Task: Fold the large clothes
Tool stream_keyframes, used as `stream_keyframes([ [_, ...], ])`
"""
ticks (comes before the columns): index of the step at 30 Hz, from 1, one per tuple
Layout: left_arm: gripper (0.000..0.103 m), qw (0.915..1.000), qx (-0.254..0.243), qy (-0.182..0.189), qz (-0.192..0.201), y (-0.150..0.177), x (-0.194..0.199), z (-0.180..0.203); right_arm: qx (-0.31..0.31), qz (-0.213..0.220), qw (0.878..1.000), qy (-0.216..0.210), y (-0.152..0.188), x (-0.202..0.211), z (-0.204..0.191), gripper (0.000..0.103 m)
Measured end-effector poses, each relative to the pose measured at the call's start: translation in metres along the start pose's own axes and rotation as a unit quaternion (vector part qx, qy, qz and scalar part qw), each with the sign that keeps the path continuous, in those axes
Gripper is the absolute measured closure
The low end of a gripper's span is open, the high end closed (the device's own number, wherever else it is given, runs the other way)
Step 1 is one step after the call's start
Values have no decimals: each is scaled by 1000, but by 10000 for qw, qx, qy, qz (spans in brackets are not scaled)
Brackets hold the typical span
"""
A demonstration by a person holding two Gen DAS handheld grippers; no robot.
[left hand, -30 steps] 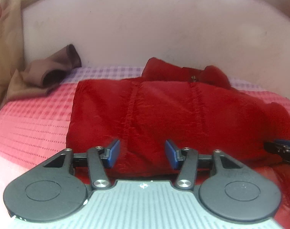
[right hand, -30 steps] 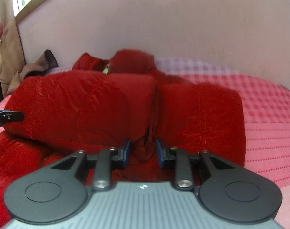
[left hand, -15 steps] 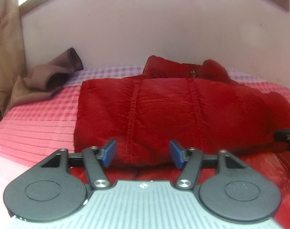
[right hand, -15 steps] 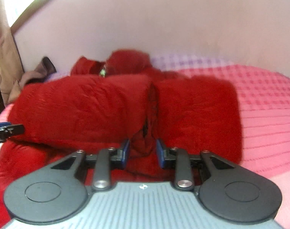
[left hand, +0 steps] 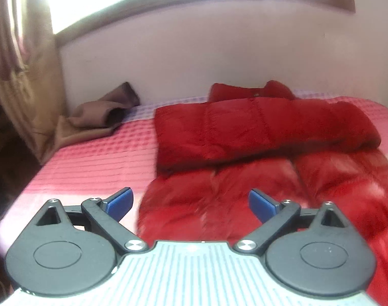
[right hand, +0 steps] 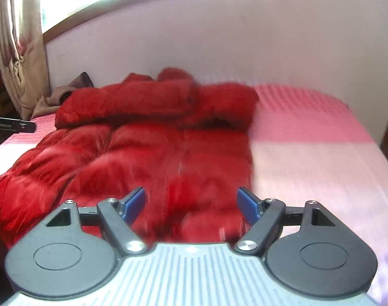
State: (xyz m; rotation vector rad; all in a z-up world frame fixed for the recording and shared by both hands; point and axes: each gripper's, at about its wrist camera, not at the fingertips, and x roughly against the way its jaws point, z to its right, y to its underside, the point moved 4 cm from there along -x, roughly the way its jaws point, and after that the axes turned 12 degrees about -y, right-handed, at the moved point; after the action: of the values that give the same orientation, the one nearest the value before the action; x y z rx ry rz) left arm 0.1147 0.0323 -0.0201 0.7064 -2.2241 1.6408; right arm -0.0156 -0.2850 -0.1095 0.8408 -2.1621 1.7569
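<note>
A pink checked bedspread (left hand: 92,158) covers the bed by a pale wall. The left gripper (left hand: 191,202) and right gripper (right hand: 191,201) are both opening, gripping nothing, above the red puffer jacket's (left hand: 257,132) near hem; it runs lengthwise toward the wall, its upper part folded crosswise.

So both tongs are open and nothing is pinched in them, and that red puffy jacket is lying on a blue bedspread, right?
Not quite: the bedspread is pink, not blue, as both wrist views show. Only the pads of the tongs are blue. The rest holds: the left tongs and right tongs are opening, with nothing pinched, and the red puffy jacket lies on the bed.
</note>
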Motion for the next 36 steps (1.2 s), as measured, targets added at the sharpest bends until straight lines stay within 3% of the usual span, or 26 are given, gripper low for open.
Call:
stream_keyframes([
  [8,5,9982,479,-192,-297,49,19,-66,-552,-94,9984,-119,39,18,7,24],
  [12,11,9916,986,185,-816,79,8,-104,-742,-51,9970,-202,49,25,14,23],
  [15,26,9807,1359,540,-1302,98,-6,-120,-1041,-39,9939,-374,55,23,21,23],
  [17,26,9720,1566,925,-1492,106,-13,-123,-1218,-51,9914,-487,59,21,24,23],
  [22,27,9553,1831,1493,-1778,116,-27,-114,-1283,-31,9896,-655,62,19,25,23],
  [26,24,9352,2020,2065,-2050,124,-34,-100,-1339,-42,9874,-849,64,17,25,22],
  [28,24,9376,1980,2103,-1936,123,-33,-94,-1404,-20,9854,-961,66,14,25,23],
  [30,39,9478,1781,2007,-1720,121,-26,-90,-1375,14,9855,-996,66,13,24,28],
  [31,60,9531,1609,2016,-1585,119,-21,-87,-1315,8,9863,-1001,66,12,23,40],
  [34,71,9592,1424,1995,-1410,115,-14,-82,-1285,-6,9860,-1064,66,12,22,66],
  [36,72,9614,1352,1986,-1338,114,-11,-80,-1224,16,9868,-1064,64,16,22,73],
])
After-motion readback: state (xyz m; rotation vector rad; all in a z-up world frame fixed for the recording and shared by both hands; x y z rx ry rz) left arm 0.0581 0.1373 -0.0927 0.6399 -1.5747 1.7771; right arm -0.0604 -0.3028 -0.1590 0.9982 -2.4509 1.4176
